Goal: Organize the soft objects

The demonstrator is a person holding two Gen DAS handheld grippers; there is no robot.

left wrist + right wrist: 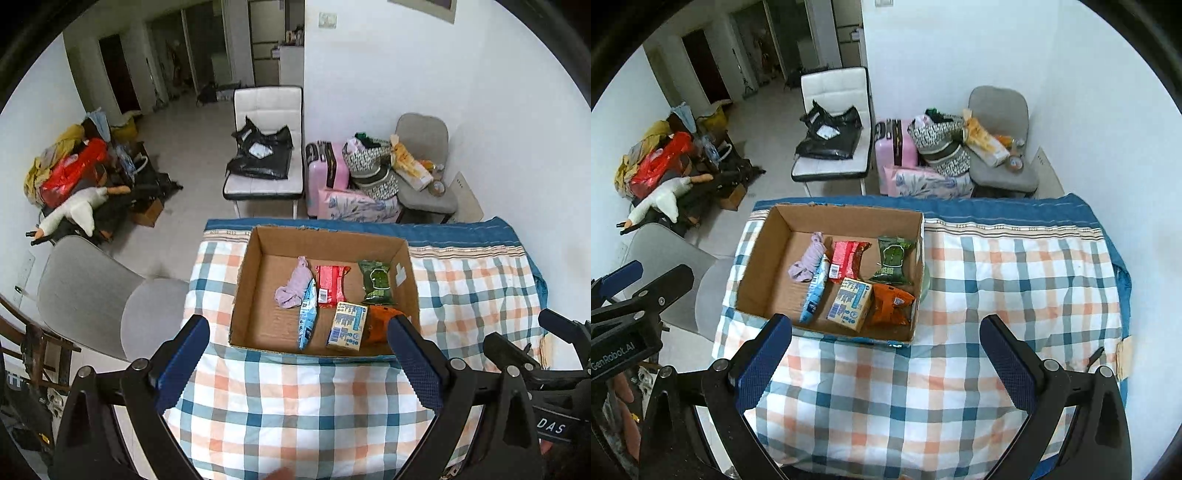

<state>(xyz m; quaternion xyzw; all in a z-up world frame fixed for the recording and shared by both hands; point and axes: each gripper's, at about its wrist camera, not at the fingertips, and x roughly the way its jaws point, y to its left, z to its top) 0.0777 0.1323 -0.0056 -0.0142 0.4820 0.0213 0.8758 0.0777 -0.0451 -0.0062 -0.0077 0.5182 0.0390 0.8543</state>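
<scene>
An open cardboard box (255, 280) (764, 254) stands on the checked tablecloth (295, 398) (997, 280). Inside lie a lilac cloth (293, 284) (809, 262), a blue pouch (308, 317) (814, 293), a red packet (330, 286) (846, 264), a green packet (376, 282) (894, 260), a yellow-blue carton (347, 325) (849, 304) and an orange packet (378, 325) (892, 304). My left gripper (299, 354) is open and empty in front of the box. My right gripper (886, 354) is open and empty, near the box's front right corner.
A grey chair (92, 295) (672, 266) stands left of the table. Behind the table are a white chair (266, 147) with a black bag, a pink suitcase (327, 173), bags on another grey chair (424, 177), and a clutter pile (81, 177) by the left wall.
</scene>
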